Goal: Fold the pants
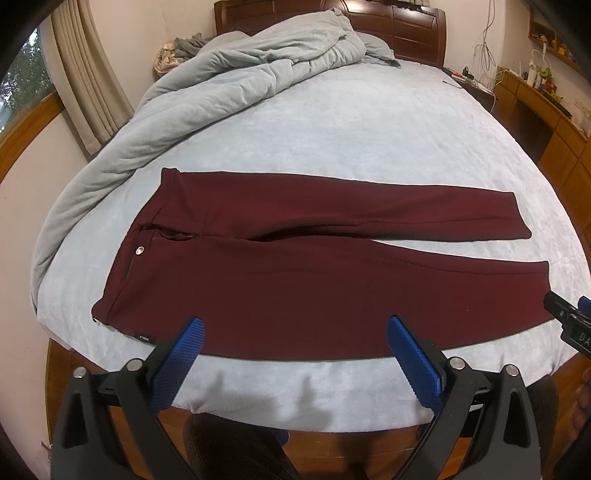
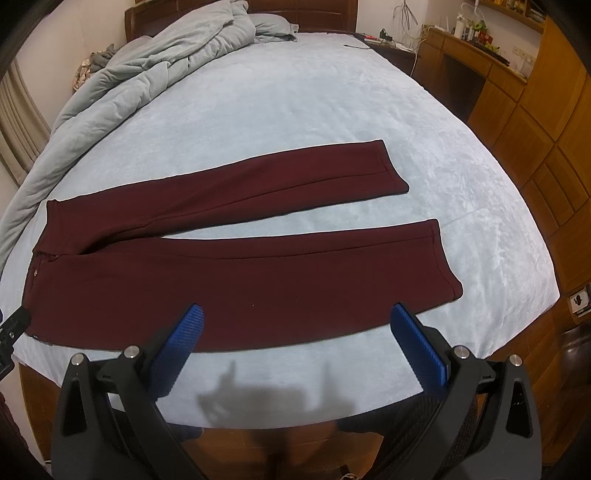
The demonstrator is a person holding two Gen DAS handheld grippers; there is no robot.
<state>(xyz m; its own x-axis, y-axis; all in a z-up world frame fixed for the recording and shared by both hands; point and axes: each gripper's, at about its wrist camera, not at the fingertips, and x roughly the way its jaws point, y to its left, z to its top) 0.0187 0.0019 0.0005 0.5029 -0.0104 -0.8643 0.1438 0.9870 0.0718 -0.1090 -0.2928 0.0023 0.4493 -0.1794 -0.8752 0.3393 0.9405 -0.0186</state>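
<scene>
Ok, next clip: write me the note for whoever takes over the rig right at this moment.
Left gripper: open, empty, hovering at the near edge of the pants, toward the waist.
Right gripper: open, empty, at the near edge of the near leg.
Pants lie flat on the bed, waistband to the left, hems to the right, legs slightly apart. Duvet is bunched at the far left.
Done: pants spread out. No fold made.
Left: bring one leg over the other, then fold lengthwise.

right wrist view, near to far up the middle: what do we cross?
right claw → near pant leg → strip of bare bed sheet → far pant leg → open bed sheet → wooden headboard
</scene>
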